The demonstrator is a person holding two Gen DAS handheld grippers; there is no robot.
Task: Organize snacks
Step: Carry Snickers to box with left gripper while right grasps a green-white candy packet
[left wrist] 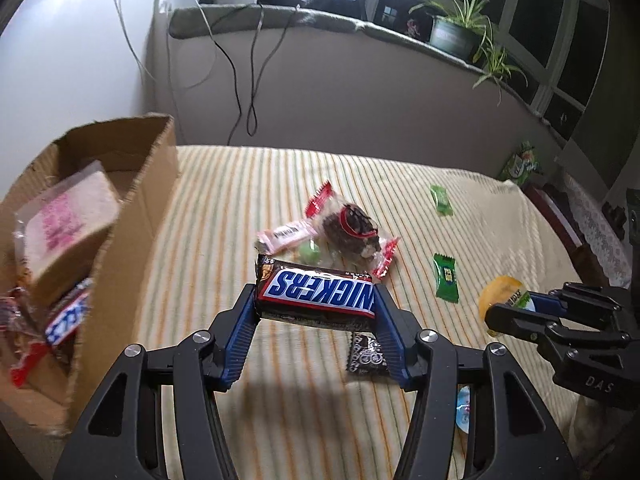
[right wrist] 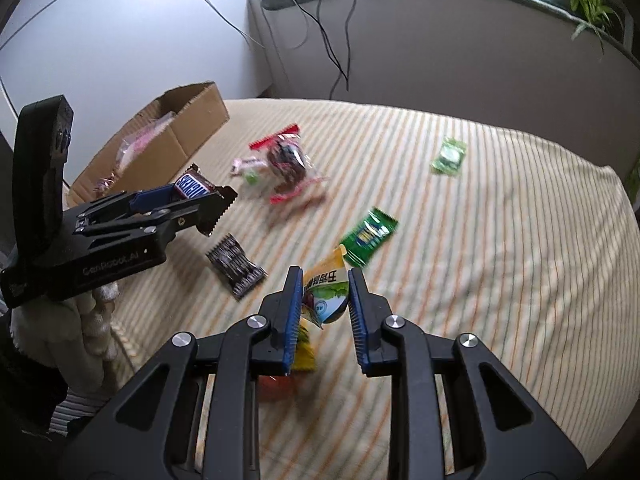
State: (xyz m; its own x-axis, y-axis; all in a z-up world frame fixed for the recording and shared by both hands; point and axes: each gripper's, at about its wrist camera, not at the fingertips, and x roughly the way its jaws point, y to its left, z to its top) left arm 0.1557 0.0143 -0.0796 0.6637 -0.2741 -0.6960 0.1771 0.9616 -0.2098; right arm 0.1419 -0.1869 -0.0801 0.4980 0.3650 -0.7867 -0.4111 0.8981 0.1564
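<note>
Left fingers (left wrist: pixel 316 300) are gripping the chocolate bar (left wrist: pixel 316 294) by its two ends, so its long axis is running crosswise between them, label up. It is hanging clear above the striped bed (left wrist: pixel 248 200), not touching it.

Right fingers (right wrist: pixel 325 294) are clenched on a small yellow-and-green snack packet (right wrist: pixel 326 292), pinched across its middle, with its top corner sticking out past the tips. That packet is also looking lifted off the bed, though blur is making this hard to confirm.

The cardboard box (left wrist: pixel 120 216) is standing open to the left of my left fingers, near them, with a wrapped sandwich (left wrist: pixel 68 224) and another bar already inside. From the right fingers it is lying well apart, far across the bed and beyond the left gripper. So the left hand is the nearer one to the box; I am judging the bar goes in first, swinging left over the near wall.

Loose on the bed: a clear bag with red edges (left wrist: pixel 352 232), two green sachets (left wrist: pixel 447 280), a dark wrapper (left wrist: pixel 366 356).
</note>
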